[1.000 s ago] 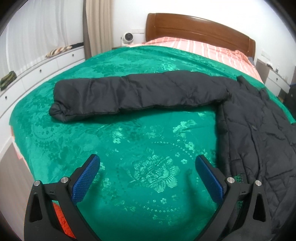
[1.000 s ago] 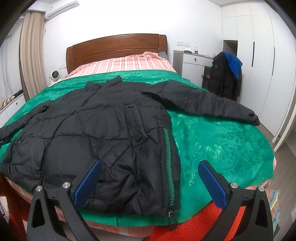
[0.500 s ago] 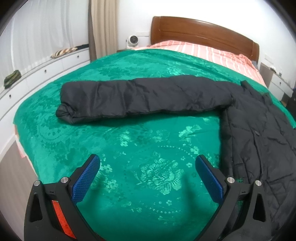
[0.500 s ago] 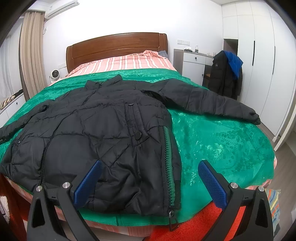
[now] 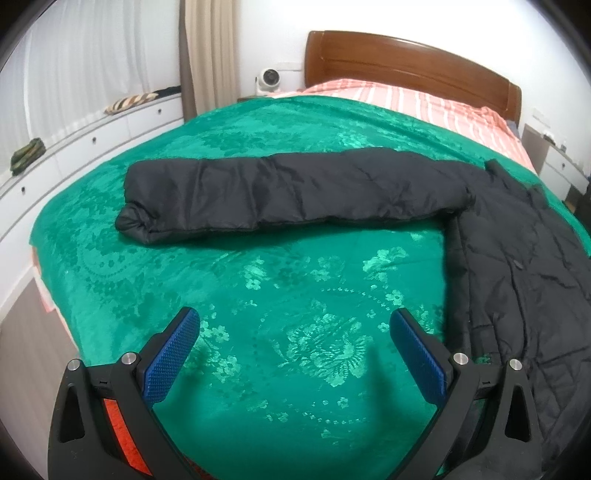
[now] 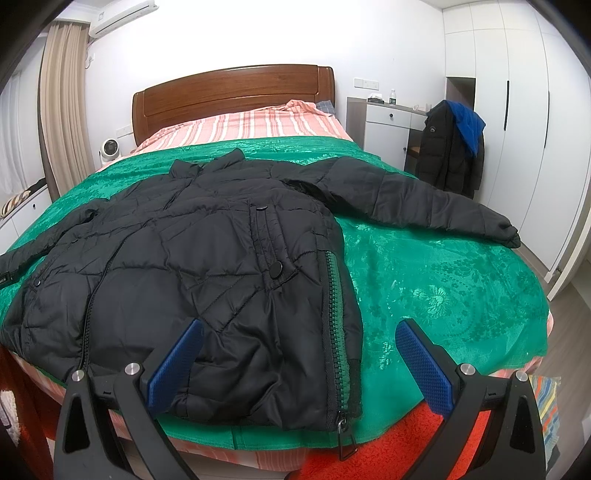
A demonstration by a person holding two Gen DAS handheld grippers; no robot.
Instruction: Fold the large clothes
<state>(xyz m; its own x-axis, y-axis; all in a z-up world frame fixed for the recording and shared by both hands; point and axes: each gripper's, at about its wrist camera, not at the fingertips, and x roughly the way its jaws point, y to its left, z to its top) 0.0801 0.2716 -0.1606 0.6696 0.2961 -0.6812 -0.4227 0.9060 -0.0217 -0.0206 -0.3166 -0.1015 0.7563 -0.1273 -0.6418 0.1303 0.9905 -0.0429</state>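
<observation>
Black puffer jacket seen from left wrist spread on green bedspread, one sleeve laid out flat, left gripper jaws wide apart over bare blanket, from right wrist jacket front up, zipper near bed edge, right gripper jaws also apart, nothing gripped

White walls, wooden headboard, beige curtain, white wardrobe, wall air conditioner

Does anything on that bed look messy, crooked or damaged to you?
Nothing looks damaged or spilled. The black jacket lies flat on the green bedspread with both sleeves stretched out. Its hem hangs slightly over the foot of the bed, where a zipper pull dangles. Both grippers are open and hold nothing.
</observation>
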